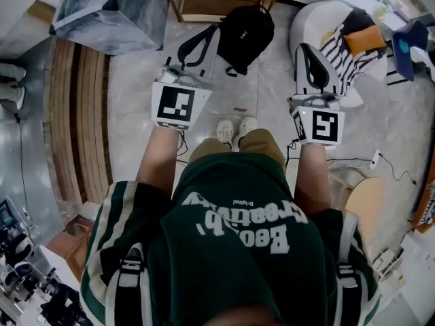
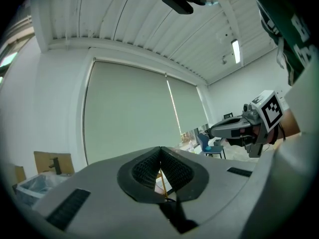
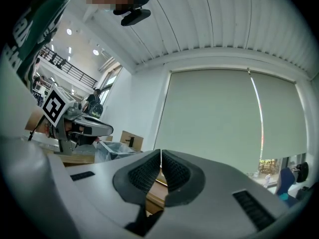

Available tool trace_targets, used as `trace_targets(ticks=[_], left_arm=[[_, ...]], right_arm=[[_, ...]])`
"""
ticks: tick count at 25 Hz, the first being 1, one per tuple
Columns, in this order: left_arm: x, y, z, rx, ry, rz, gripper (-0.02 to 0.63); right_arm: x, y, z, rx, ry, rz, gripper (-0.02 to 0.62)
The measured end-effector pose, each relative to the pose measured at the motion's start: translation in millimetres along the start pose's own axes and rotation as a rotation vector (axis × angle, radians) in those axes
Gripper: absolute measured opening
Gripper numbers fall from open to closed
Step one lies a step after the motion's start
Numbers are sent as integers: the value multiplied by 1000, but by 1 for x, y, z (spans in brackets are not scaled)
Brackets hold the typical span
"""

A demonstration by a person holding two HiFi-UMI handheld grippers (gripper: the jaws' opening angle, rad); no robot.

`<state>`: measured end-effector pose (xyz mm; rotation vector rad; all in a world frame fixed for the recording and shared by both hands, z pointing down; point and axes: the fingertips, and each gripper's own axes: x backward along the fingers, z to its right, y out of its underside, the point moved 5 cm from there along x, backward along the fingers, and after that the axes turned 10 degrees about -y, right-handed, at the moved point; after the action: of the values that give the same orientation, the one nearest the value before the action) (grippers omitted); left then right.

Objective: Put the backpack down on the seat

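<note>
**Head view.** The black backpack (image 1: 245, 32) sat on the tiled floor (image 1: 132, 87), leaning against the foot of a wooden shelf (image 1: 224, 2), just left of the white seat (image 1: 316, 15). The seat carried a striped cushion (image 1: 343, 60) and an orange cushion (image 1: 363, 39). The person stood facing the backpack, one tool in each hand.

**Gripper views.** The left gripper (image 2: 160, 153) had its jaws pressed together with nothing between them. The right gripper (image 3: 160, 156) was likewise closed and empty. Both were clear of the backpack.
</note>
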<state>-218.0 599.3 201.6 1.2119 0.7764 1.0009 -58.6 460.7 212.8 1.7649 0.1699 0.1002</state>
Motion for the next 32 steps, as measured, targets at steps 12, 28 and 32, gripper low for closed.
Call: trace_targets(ticks=[12,28,32], left_arm=[[-105,39,-24,-4,-23,-77,18],[-319,114,-55,-49,-39,-182,18],[-358,137,-63,-44,12,-186,18]], right_arm=[[-87,37,74,-47,-45,-21,34],[-268,121,217,-148,-176,-38,34],[-305,145,223,-179,-174,-61,34]])
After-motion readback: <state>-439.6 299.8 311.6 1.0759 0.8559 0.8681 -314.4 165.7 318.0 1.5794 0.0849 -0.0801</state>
